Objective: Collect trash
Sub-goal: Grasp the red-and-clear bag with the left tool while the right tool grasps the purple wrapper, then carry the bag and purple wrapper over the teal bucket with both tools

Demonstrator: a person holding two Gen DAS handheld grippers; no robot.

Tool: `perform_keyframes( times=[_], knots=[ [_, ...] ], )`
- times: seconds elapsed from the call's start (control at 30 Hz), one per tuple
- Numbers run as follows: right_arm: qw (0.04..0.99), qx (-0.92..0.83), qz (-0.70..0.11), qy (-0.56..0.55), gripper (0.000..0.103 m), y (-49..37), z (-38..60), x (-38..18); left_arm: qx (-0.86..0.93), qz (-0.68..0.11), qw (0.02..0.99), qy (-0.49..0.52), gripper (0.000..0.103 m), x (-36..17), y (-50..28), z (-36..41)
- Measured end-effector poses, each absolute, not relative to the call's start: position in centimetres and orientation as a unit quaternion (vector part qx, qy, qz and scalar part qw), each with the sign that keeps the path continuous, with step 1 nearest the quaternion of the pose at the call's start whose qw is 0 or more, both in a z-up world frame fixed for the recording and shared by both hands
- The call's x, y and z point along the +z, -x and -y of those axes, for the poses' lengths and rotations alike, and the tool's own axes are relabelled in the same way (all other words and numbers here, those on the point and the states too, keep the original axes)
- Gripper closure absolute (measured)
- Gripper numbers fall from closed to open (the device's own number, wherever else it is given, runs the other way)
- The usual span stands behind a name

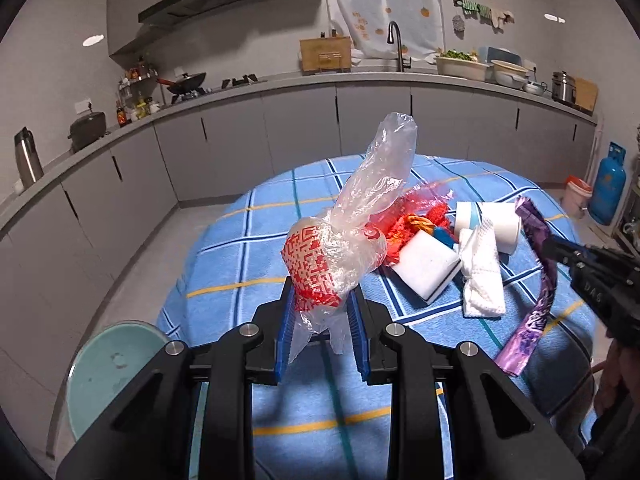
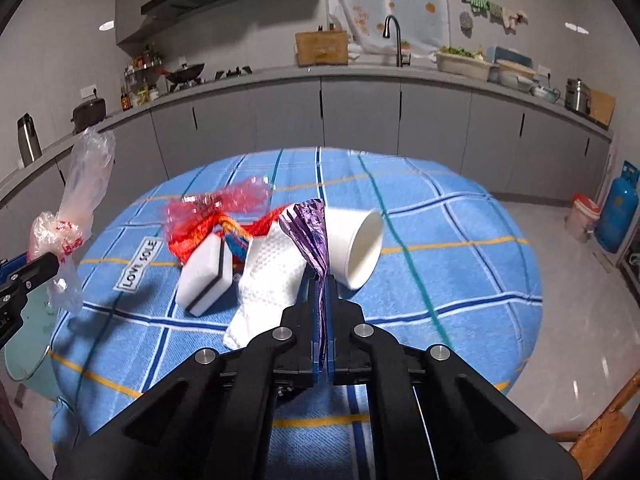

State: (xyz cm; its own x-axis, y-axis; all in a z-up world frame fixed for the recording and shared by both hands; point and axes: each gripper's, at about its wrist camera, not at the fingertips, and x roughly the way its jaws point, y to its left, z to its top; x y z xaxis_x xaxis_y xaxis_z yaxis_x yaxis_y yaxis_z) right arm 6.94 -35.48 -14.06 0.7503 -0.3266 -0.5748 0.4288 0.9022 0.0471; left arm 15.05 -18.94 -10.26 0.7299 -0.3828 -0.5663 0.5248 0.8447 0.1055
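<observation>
The left gripper (image 1: pixel 320 300) is clamped on a clear plastic bag (image 1: pixel 352 232) printed with red, held up above the near-left edge of the bench (image 1: pixel 248 248); the bag's lower end hangs between the blue pads and hides what lies behind it. The right gripper (image 2: pixel 323 280) is pinched narrow on a purple foil wrapper (image 2: pixel 308 232), whose lower length is hidden between the pads. On the blue checked cloth lie a white sponge (image 2: pixel 204 276), a white tissue (image 2: pixel 268 276), a tipped paper cup (image 2: pixel 356 248) and a blurred red wrapper (image 2: pixel 216 210). A teal bin (image 1: pixel 108 372) is cut off at the left.
</observation>
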Motion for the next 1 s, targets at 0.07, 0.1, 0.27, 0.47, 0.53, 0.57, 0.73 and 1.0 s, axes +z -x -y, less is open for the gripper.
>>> perform_keyframes(
  times=[0.07, 0.1, 0.27, 0.47, 0.53, 0.57, 0.73, 1.0],
  knots=[
    [0.934, -0.203, -0.281, -0.087, 0.099, -6.7, 35.3, -13.4, -0.241, -0.268, 0.924, -0.129, 0.077, -9.8, -14.8, 18.4],
    [0.936, -0.203, -0.276, -0.085, 0.099, -6.5, 35.1, -12.9, -0.239, -0.266, 0.925, -0.127, 0.077, -9.5, -14.7, 18.1],
    [0.944, -0.187, -0.260, -0.077, 0.099, -6.2, 33.8, -11.1, -0.228, -0.258, 0.931, -0.120, 0.077, -8.7, -14.2, 16.6],
    [0.953, -0.161, -0.246, -0.067, 0.099, -6.6, 31.5, -9.8, -0.209, -0.255, 0.938, -0.107, 0.078, -8.2, -14.0, 14.4],
    [0.956, -0.152, -0.244, -0.063, 0.099, -6.8, 30.7, -9.5, -0.202, -0.255, 0.940, -0.105, 0.078, -8.0, -14.0, 13.6],
    [0.957, -0.147, -0.243, -0.061, 0.099, -7.0, 30.3, -9.4, -0.199, -0.255, 0.941, -0.104, 0.078, -7.9, -14.0, 13.2],
    [0.962, -0.117, -0.241, -0.054, 0.099, -8.0, 28.1, -9.0, -0.179, -0.254, 0.945, -0.100, 0.078, -7.6, -14.1, 11.0],
    [0.967, -0.078, -0.236, -0.047, 0.100, -9.3, 25.2, -8.5, -0.148, -0.255, 0.951, -0.091, 0.078, -7.3, -14.5, 7.8]
  ],
)
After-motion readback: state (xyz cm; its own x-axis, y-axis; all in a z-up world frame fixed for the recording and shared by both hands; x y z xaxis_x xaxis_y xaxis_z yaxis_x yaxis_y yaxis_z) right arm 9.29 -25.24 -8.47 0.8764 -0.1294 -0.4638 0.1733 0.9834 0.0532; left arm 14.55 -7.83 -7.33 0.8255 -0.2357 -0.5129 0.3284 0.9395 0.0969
